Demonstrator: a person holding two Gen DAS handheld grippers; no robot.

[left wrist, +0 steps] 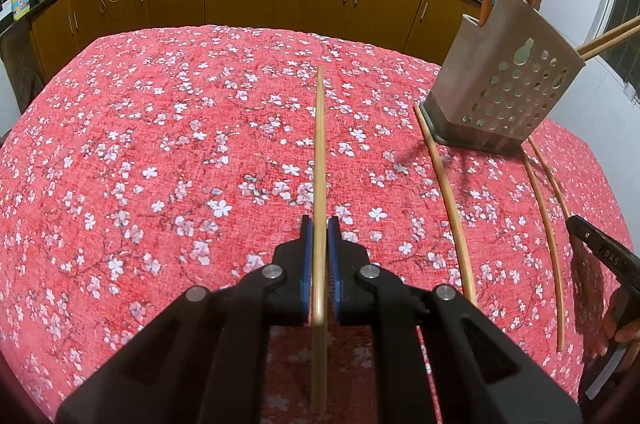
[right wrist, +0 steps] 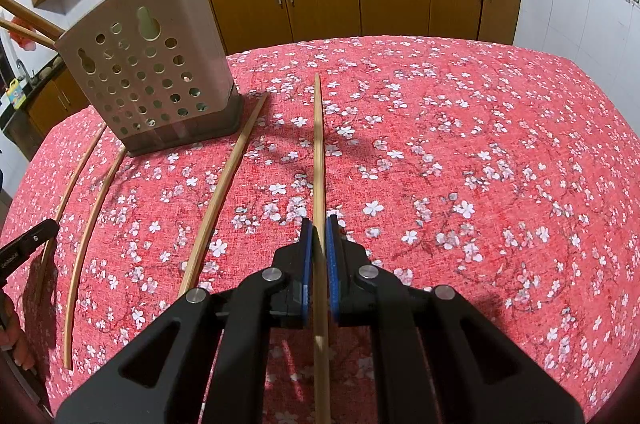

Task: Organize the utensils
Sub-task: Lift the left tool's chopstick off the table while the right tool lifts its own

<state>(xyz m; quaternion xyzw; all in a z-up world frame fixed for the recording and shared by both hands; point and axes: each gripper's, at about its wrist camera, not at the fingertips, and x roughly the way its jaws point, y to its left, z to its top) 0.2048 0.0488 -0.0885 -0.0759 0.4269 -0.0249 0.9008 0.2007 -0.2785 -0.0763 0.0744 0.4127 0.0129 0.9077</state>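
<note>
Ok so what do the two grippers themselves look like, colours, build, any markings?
Both match: the left gripper and right gripper have matte black angular linkage arms with cut-out slots, round silver pivot pins, and blue ribbed pads lining the two fingers. White lettering shows on the neighbouring gripper's black finger, too small to read. No cables or sleeves visible; a bare hand shows at the edge.

My left wrist camera looks forward low over the red floral tablecloth [left wrist: 160, 143] toward the cabinets, with the perforated utensil holder [left wrist: 500, 83] to its right. My right wrist camera faces the same way, equally low, with the utensil holder [right wrist: 148, 71] to its left. Both views share the holder and the chopsticks lying just in front of it.
</note>
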